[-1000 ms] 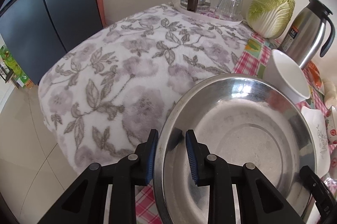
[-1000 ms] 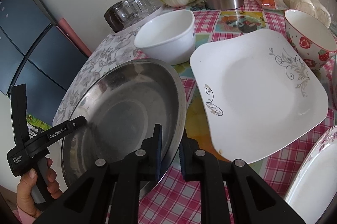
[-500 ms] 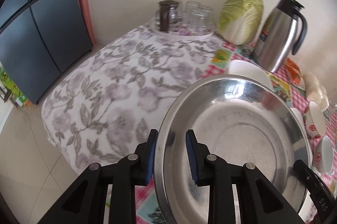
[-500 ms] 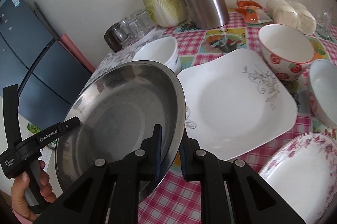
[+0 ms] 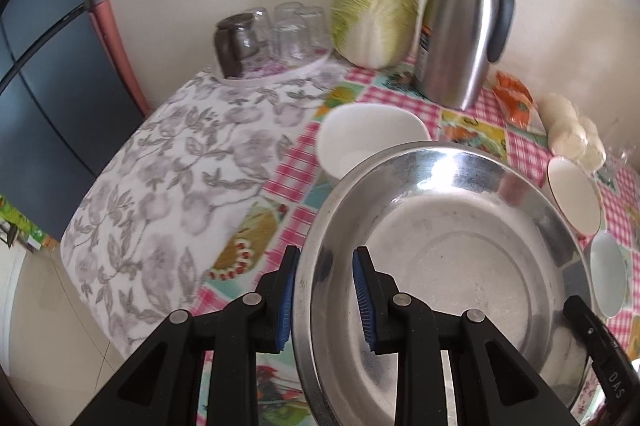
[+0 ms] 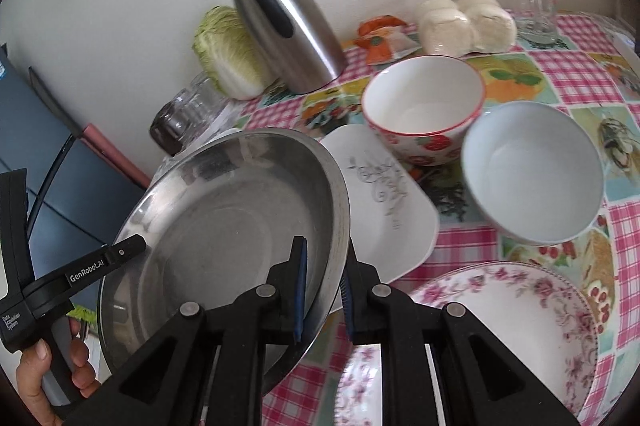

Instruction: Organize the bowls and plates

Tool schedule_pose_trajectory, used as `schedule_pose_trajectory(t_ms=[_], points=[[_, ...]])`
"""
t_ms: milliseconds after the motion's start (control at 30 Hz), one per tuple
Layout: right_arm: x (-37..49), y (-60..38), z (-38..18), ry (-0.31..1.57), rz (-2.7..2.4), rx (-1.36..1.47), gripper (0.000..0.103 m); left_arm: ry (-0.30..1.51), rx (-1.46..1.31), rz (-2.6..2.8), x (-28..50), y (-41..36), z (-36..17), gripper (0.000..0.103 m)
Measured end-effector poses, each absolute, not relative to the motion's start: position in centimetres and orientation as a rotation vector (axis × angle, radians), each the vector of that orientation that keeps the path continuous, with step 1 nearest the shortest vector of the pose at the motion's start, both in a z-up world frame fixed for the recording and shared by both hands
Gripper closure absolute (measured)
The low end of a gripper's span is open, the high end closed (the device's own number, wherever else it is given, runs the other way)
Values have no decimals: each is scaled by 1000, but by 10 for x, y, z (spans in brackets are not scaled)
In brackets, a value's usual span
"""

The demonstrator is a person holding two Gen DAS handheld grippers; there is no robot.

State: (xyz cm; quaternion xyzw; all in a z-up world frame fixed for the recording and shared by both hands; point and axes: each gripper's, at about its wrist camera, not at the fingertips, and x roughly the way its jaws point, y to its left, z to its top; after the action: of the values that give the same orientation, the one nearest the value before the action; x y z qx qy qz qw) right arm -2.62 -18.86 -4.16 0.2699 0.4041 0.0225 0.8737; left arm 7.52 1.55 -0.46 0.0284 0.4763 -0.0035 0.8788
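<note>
Both grippers hold a large steel basin (image 5: 452, 258) above the table, tilted. My left gripper (image 5: 326, 296) is shut on its left rim. My right gripper (image 6: 324, 292) is shut on its right rim; the basin also fills the left of the right wrist view (image 6: 224, 226). Under and beside it lie a square white plate (image 6: 384, 202), a strawberry bowl (image 6: 424, 102), a pale blue bowl (image 6: 532, 174) and a pink-flowered plate (image 6: 512, 322). A plain white bowl (image 5: 368, 138) stands behind the basin in the left wrist view.
A steel thermos jug (image 6: 284, 22), a cabbage (image 6: 228, 54), upturned glasses on a tray (image 5: 272, 34), wrapped buns (image 6: 464, 18) and a glass mug (image 6: 534, 6) stand along the wall. A grey floral cloth (image 5: 180, 178) covers the table's left end.
Both grippers have carried the basin to the right and higher over the table. The square plate is now largely under it, and more bowls and the flowered plate have come into view.
</note>
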Motion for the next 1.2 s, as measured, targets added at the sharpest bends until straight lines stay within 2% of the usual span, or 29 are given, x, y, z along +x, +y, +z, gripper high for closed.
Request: schedule_pose_trajectory(t_ms=[500,800,933,1067,1200], points=[[-20,-219,-68,856,-42,597,87,999,85,-46,101,-20,-27,73],[-15,-221,-78,869,-48,582,86,1035,-2,-85,112,-16,-46,73],[-15,-224,-80,860,-48,598,85,1114,-90,-122,119,-8,-63,67],[-14,-229,-82,858,-34,634,85,1165,-213,-206,123,-6,-75,52],[-12,-235,-86,851,-13,685,85,1191,-322,-274,127,-5,-85,47]])
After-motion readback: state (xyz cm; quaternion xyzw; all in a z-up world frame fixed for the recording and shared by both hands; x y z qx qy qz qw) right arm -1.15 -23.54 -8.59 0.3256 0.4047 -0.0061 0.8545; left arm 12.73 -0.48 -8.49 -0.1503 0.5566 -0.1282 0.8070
